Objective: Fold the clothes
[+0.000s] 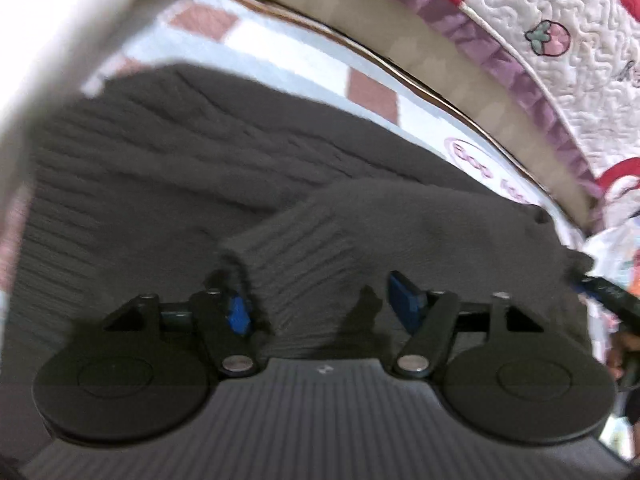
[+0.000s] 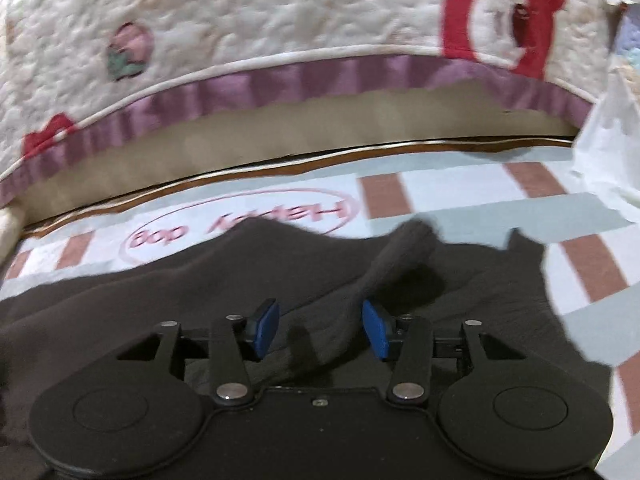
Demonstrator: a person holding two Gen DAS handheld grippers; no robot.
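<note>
A dark grey knitted sweater (image 1: 168, 168) lies spread on a checked mat. In the left wrist view its ribbed sleeve cuff (image 1: 296, 248) lies between the blue pads of my left gripper (image 1: 324, 304), whose jaws stand wide apart. In the right wrist view the same sweater (image 2: 120, 296) fills the lower half, and a raised fold of it (image 2: 400, 256) runs up between the pads of my right gripper (image 2: 320, 328), which is open too. The right gripper's tip also shows in the left wrist view (image 1: 600, 284) at the sweater's right edge.
The mat (image 2: 440, 184) is white and pale blue with reddish squares and a pink oval logo (image 2: 240, 220). Behind it rises a quilted cream bedcover (image 2: 280, 8) with a purple ruffle and red prints. White cloth (image 1: 60, 20) hangs at the left view's upper left.
</note>
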